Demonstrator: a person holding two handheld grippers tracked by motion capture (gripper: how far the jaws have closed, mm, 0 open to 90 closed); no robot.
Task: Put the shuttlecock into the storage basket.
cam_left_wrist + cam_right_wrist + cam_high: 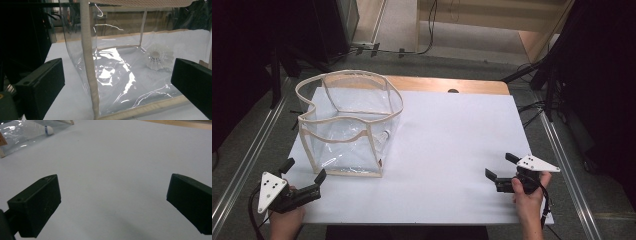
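Note:
A clear plastic bag (347, 125) with beige fabric trim stands open-topped on the left part of the white table (452, 140). A white shuttlecock (159, 58) lies inside it on the bottom; in the right gripper view the shuttlecock (37, 130) shows through the bag's wall, its cork carrying a blue band. My left gripper (305, 170) is open near the table's front left corner, its jaws facing the bag's near corner seam (88, 62) and a little short of it. My right gripper (500, 166) is open at the front right, over bare table (115, 170), empty.
A strip of wooden tabletop (437, 84) shows behind the white sheet. Metal rails (562, 150) run along both sides of the table. Dark stands and cables (537, 75) sit on the floor beyond the far corners.

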